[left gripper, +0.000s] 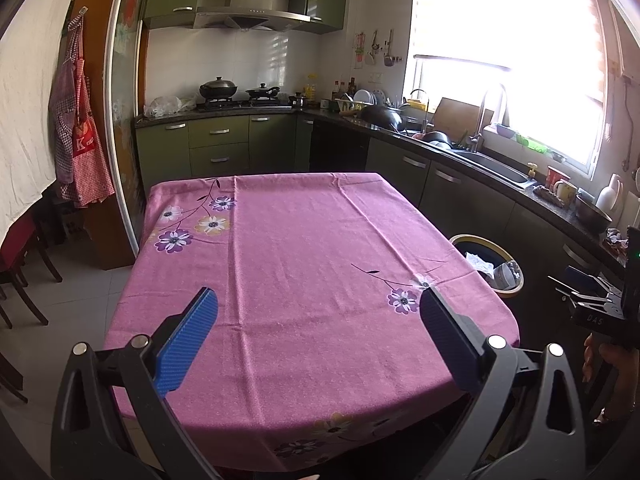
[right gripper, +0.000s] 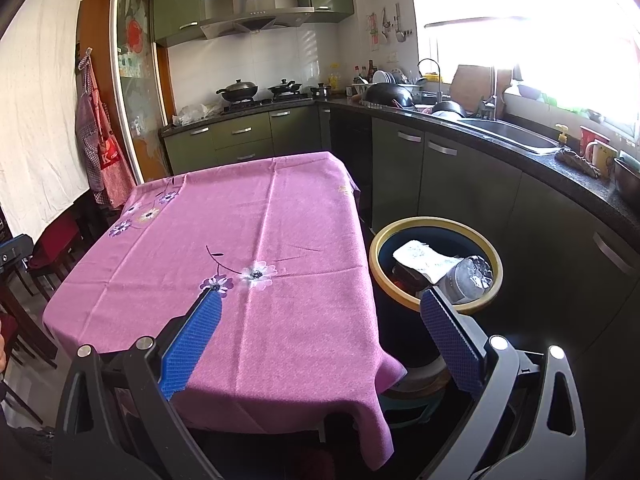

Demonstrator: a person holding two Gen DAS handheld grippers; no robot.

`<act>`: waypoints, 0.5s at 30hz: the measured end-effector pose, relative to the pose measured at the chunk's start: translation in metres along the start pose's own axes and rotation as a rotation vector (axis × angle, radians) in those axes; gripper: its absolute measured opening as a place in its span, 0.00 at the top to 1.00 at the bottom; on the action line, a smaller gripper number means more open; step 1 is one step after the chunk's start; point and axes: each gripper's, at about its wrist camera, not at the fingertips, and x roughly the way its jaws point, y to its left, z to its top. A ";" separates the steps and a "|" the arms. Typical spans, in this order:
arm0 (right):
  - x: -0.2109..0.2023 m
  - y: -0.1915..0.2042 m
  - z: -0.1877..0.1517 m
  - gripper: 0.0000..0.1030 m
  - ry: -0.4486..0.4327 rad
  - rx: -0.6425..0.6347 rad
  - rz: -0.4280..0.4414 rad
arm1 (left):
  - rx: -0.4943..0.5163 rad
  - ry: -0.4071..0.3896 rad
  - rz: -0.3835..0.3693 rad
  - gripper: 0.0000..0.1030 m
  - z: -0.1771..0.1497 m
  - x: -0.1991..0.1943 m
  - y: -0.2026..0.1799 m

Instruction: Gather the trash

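Both of my tongs were spread wide apart and held nothing: my left tongs [left gripper: 318, 304] hovered over the pink flowered tablecloth [left gripper: 304, 264] on the table, my right tongs [right gripper: 320, 306] near its right edge. Just beside that edge stood the yellow-rimmed bin [right gripper: 496, 258], where crumpled white paper [right gripper: 420, 258] and a clear plastic bottle [right gripper: 470, 276] lay inside.

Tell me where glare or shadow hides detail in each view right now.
Left wrist view: the sunlit kitchen window is blown out white, with haze over the counter below it. Right wrist view: the same window glare fills the top right corner; the yellow-rimmed dark trash bin is shadowed, yet white paper and a clear bottle inside stay readable.
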 end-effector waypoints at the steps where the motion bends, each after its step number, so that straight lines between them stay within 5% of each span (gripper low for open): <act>1: 0.000 0.000 0.000 0.05 0.000 -0.001 -0.001 | 0.000 0.002 0.000 0.07 0.000 0.000 0.000; 15: 0.003 0.001 -0.002 0.05 0.004 -0.003 0.001 | 0.004 0.009 0.005 0.07 0.000 0.002 -0.003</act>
